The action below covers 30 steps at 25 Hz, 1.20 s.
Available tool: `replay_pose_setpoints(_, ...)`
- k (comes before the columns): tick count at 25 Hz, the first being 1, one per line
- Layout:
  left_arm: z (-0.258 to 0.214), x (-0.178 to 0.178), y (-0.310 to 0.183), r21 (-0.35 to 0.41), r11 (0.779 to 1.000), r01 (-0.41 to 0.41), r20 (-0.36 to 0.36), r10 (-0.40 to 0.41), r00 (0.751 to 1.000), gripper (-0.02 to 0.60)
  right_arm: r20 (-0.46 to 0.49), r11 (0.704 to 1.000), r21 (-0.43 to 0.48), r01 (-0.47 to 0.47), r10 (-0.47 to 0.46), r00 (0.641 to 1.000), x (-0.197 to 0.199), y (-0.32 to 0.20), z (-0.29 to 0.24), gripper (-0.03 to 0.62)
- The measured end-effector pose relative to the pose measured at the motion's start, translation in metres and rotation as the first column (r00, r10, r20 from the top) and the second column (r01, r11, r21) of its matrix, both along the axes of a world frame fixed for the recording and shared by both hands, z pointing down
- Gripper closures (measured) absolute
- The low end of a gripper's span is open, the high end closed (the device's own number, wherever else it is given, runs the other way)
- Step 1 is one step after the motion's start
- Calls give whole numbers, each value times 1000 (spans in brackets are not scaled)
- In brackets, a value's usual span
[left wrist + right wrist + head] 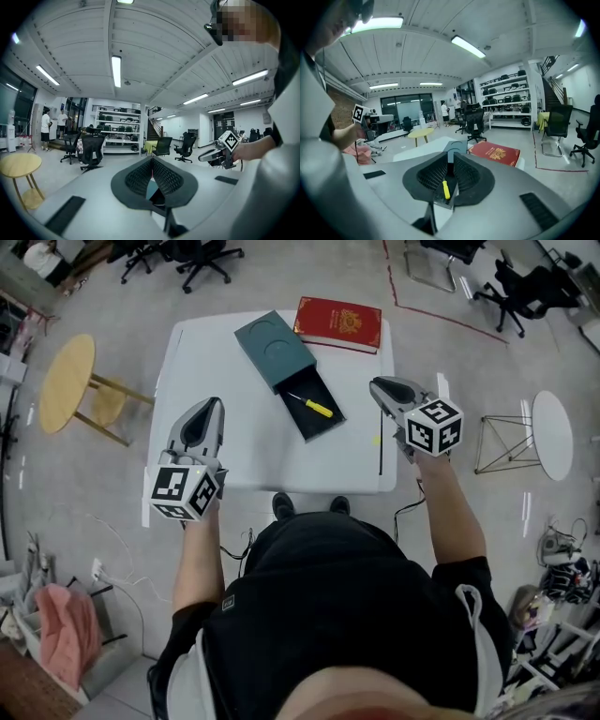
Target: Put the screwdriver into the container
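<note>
The screwdriver (312,406), yellow-handled, lies inside the open dark tray of the container (317,426) on the white table (206,352). The container's teal lid (275,348) is slid back toward the far side. My left gripper (213,405) hovers over the table's near left part, jaws together and empty. My right gripper (377,385) is at the table's right edge, just right of the tray, also shut and empty. In the right gripper view the screwdriver (446,189) shows low between the jaws of the right gripper (450,164). The left gripper (152,161) points at the tray.
A red book (338,322) lies at the table's far edge, beside the lid. A round wooden stool (67,381) stands left of the table, a white round side table (551,432) to the right. Office chairs (202,257) stand beyond.
</note>
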<state>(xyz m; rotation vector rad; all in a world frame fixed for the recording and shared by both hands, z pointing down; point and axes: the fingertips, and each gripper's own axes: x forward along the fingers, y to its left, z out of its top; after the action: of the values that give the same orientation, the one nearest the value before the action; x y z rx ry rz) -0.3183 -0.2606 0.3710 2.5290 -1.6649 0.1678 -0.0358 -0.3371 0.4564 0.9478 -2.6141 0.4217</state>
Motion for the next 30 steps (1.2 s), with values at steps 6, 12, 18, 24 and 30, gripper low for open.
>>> replay_pose_setpoints(6,-10,5,-4,27,1000,-1,2,1,1000,565,91,995,88,-37,29,995,13,11,-42,543)
replay_pose_setpoints(12,-23,3,-10,50,999,-4,0,4,1000,565,158,982,177,-69,41,987,17,22,-84,549)
replay_pose_setpoints(18,-33,1,-21,68,998,-10,3,10,1000,565,225,954,271,-125,63,972,23,26,-123,557)
replay_pose_setpoints(24,-50,-3,-29,99,995,0,5,0,1000,565,324,922,349,-168,50,945,34,32,-149,563)
replay_pose_setpoints(30,-54,-10,-28,104,994,15,2,-15,1000,565,353,909,373,-188,48,934,37,42,-160,564)
